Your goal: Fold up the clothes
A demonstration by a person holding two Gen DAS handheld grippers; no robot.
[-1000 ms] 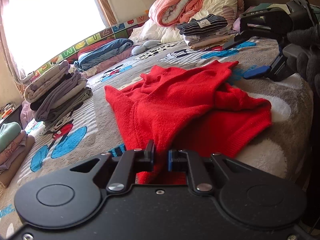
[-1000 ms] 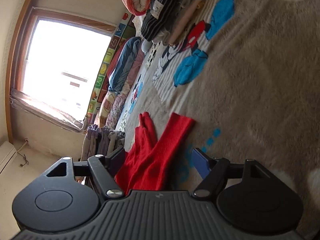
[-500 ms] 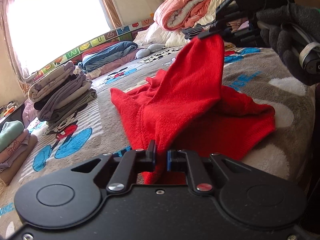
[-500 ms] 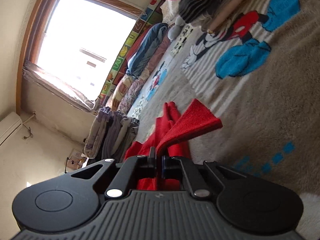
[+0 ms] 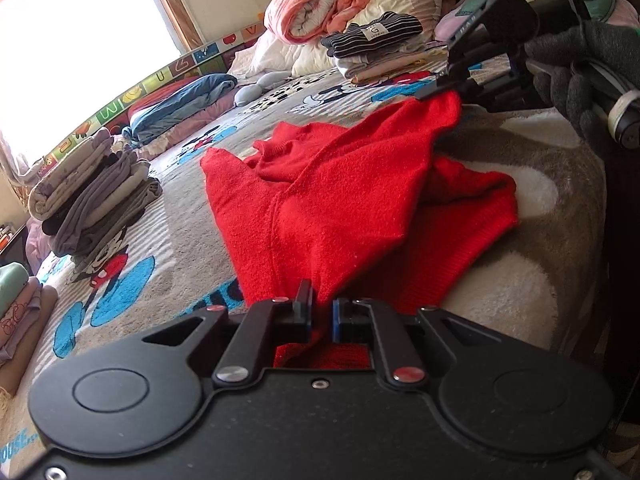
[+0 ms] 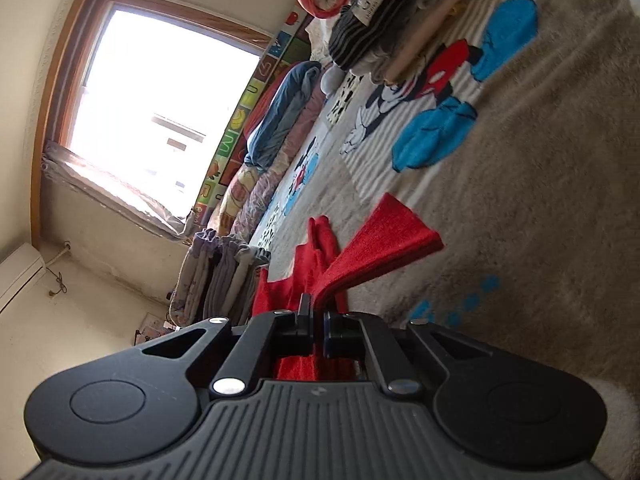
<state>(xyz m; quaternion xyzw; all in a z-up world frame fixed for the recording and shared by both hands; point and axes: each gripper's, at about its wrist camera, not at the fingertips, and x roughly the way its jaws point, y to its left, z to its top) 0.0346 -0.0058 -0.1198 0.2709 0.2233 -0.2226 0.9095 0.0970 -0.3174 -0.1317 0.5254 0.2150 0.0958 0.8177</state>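
Bed covered by cartoon blanket [image 5: 168, 216], folded piles [image 5: 92, 196] stacked along far edge by window. Red sweater [image 5: 340, 200] spread crumpled near blanket's near edge. One end pinched by left gripper [image 5: 319, 312], other end pinched and raised by right gripper [image 6: 319, 330], jaws pressed together on cloth

A wood-framed window [image 6: 160, 100] glares white in the cream wall [image 6: 48, 340]. The bed [image 6: 560, 200] wears a grey cartoon-print blanket (blue and red patches), sunlit.
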